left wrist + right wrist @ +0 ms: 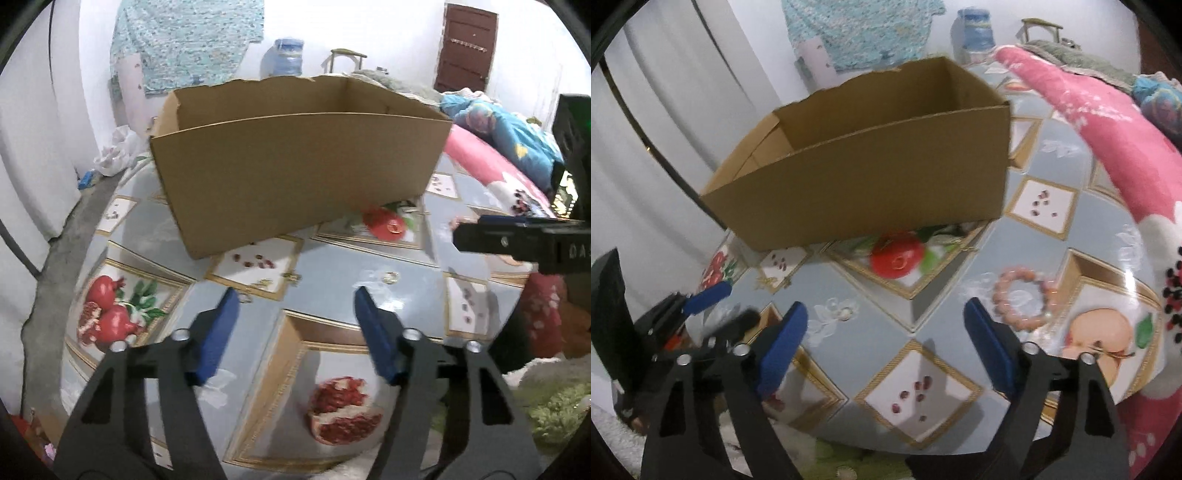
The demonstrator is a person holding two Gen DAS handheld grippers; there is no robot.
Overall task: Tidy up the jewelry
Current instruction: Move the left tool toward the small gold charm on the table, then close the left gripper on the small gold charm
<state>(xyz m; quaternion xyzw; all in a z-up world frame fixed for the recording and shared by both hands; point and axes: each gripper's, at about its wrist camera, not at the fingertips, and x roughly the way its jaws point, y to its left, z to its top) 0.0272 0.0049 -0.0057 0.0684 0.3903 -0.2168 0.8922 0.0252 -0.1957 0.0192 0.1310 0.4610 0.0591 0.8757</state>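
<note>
An open cardboard box (pixel 295 158) (pixel 864 177) stands on the table with a fruit-patterned cloth (pixel 332 266) (pixel 923 314). A pink bead bracelet (pixel 1021 295) lies flat just beyond my right gripper's right finger. A small gold ring (pixel 394 227) (pixel 899 263) rests on the printed red fruit in front of the box. Another small ring (pixel 391 276) and a gold piece (pixel 291 277) lie ahead of my left gripper (pixel 295 299). It is open above the cloth with nothing between its blue pads. My right gripper (pixel 886 314) is open too, and empty.
A pink blanket (pixel 1108 122) and bedding (pixel 517 136) border the table on the right. White curtains (pixel 665 110) hang at the left. A blue water jug (pixel 284 55) and a brown door (pixel 465 44) stand at the far wall. Green fluffy fabric (pixel 554 406) lies near the front edge.
</note>
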